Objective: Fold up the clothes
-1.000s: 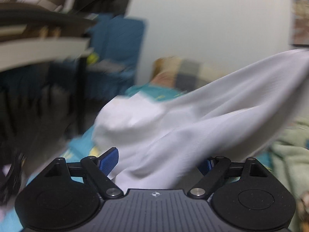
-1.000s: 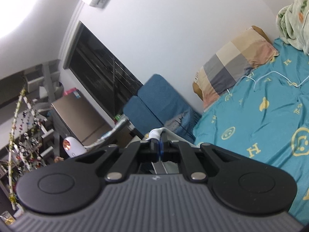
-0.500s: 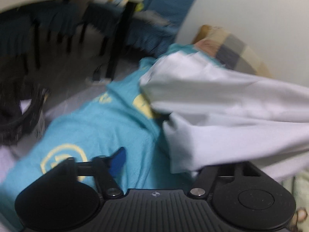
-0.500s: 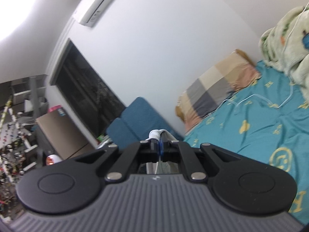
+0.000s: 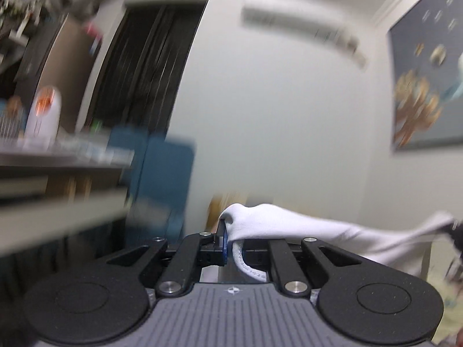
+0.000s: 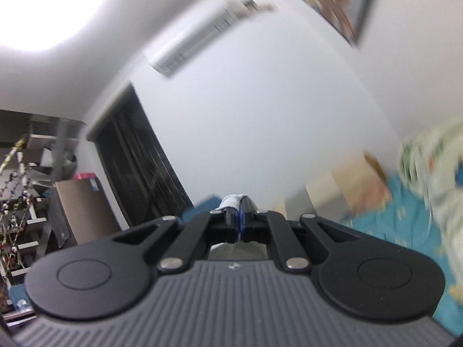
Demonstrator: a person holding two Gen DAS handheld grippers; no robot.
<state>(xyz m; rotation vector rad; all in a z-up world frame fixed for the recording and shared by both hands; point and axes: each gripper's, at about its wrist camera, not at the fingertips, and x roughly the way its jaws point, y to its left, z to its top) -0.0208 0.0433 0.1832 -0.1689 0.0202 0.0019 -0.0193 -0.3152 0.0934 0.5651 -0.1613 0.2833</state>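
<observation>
1. Half a second ago my left view looked down on the teal bedsheet with the white garment lying loose past wide-spread fingers; now it faces the wall, and the left gripper (image 5: 228,241) has the cloth between its fingers.
2. My left fingers are closing on the white garment (image 5: 289,225); a stitched hem loops down between them at the lower middle of the frame, and the pads already pinch the fabric.
3. From that pinch the garment stretches toward the right edge of the left view, sagging a little on the way.
4. My right gripper (image 6: 238,219) is fully closed on a small bunched edge of the same white garment (image 6: 231,201), which pokes up just above the fingertips at the centre of the right view.
5. An air conditioner (image 6: 199,40) sits high on the wall in the upper middle of the right view.
6. At the right edge of that view lie the teal bedsheet (image 6: 405,217) and a checked pillow (image 6: 347,185), both blurred.
</observation>
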